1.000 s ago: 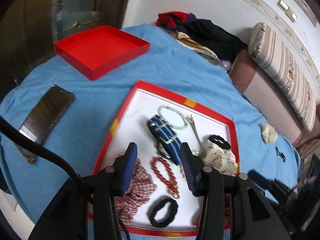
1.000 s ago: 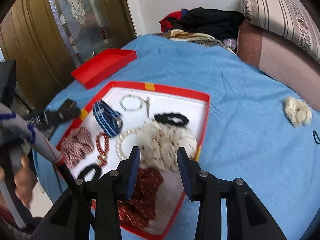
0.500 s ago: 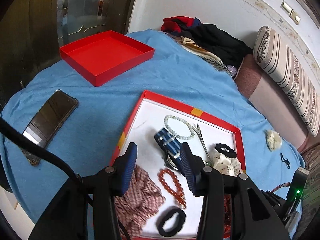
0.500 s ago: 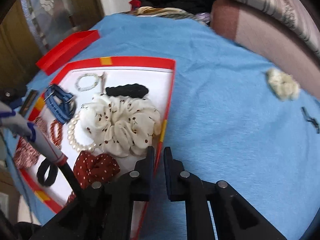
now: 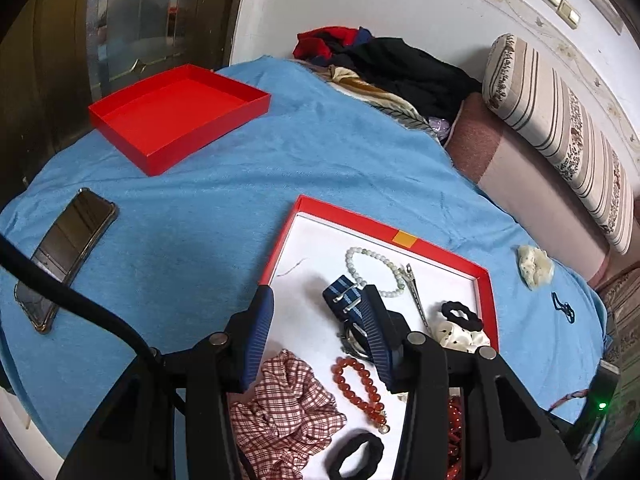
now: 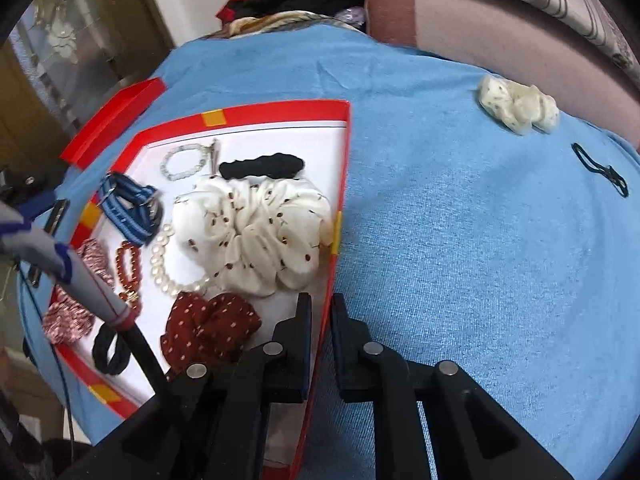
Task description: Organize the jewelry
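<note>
1. A red-rimmed tray (image 5: 436, 249) with a white floor lies on a bed spread with a blue cloth (image 5: 224, 208); it holds the jewelry and hair pieces.
2. The left tongs (image 5: 320, 330) hang over the tray's near-left part, jaws apart with nothing between them.
3. Beyond their right finger lies a blue striped strap (image 5: 347, 300), and past it a pale bead bracelet (image 5: 374, 270) beside a metal hair clip (image 5: 416, 292).
4. Nearer the camera lie a plaid scrunchie (image 5: 280, 408), an orange bead bracelet (image 5: 360, 388) and a black hair tie (image 5: 356, 456).
5. The right tongs (image 6: 321, 314) straddle the tray's right rim (image 6: 338, 240), one finger inside the tray and one outside. The jaws are nearly together and have just eased open a little; whether the pads press on the rim I cannot tell.
6. Just ahead of them in the tray sits a large cream scrunchie (image 6: 260, 236), with a black scrunchie (image 6: 262, 166) behind it, a pearl bracelet (image 6: 168, 264) to its left and a dotted maroon scrunchie (image 6: 208, 328) nearer.
7. Outside the tray on the cloth lie a small cream scrunchie (image 6: 516, 106) and a thin dark hair tie (image 6: 600, 170), well apart from the tray.
8. A red lid (image 5: 180, 114) sits at the bed's far left, open side up, and a phone (image 5: 68, 252) lies face up near the left edge.
</note>
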A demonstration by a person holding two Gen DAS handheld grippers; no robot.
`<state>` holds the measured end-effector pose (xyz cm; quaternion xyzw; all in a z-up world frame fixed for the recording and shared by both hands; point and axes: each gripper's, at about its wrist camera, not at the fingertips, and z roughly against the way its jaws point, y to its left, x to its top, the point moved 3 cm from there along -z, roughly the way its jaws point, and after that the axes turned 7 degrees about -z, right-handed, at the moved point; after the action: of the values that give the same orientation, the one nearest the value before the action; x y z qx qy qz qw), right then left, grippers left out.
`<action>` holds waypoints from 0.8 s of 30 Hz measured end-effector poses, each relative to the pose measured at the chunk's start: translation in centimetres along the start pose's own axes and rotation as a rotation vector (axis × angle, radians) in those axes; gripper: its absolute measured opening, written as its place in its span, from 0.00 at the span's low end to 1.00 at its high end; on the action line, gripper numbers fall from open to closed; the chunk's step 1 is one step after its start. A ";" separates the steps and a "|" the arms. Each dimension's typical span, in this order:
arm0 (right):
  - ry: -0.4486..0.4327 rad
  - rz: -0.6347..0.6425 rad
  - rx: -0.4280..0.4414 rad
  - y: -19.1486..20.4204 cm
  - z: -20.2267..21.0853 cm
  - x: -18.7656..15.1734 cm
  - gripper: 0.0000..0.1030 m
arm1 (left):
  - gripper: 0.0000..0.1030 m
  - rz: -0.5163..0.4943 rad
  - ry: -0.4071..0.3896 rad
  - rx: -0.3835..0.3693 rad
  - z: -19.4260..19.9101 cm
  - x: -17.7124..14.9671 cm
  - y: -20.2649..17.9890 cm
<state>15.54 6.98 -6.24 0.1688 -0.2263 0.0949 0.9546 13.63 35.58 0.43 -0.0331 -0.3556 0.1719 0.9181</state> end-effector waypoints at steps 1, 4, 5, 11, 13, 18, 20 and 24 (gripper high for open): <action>-0.012 -0.014 0.019 -0.3 0.7 0.0 0.12 | 0.47 -0.007 -0.008 0.007 0.2 -0.1 -0.2; -0.063 0.007 0.015 -0.8 2.9 -0.3 0.17 | 0.54 -0.046 -0.066 0.060 1.4 -0.5 -1.4; -0.081 0.024 0.006 -0.9 3.7 -0.5 0.18 | 0.55 -0.060 -0.084 0.078 1.9 -0.7 -1.8; -0.150 0.070 -0.011 -1.3 7.8 -2.1 0.33 | 0.68 -0.112 -0.173 0.152 5.5 -2.1 -4.6; -0.164 0.091 -0.020 -1.3 8.6 -2.5 0.35 | 0.81 -0.130 -0.208 0.200 7.1 -3.0 -5.3; -0.199 0.130 -0.022 -1.1 10.5 -4.5 0.40 | 0.93 -0.131 -0.314 0.313 11.9 -5.4 -6.5; -0.208 0.136 -0.013 -0.9 11.2 -5.2 0.40 | 0.98 -0.117 -0.347 0.328 13.8 -6.1 -6.9; -0.219 0.126 0.008 -1.0 12.5 -6.4 0.42 | 1.00 -0.112 -0.384 0.331 16.5 -7.1 -8.2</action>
<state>5.19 0.87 1.00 0.1675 -0.3389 0.1363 0.9157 0.16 24.51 9.71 0.1708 -0.4916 0.1797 0.8348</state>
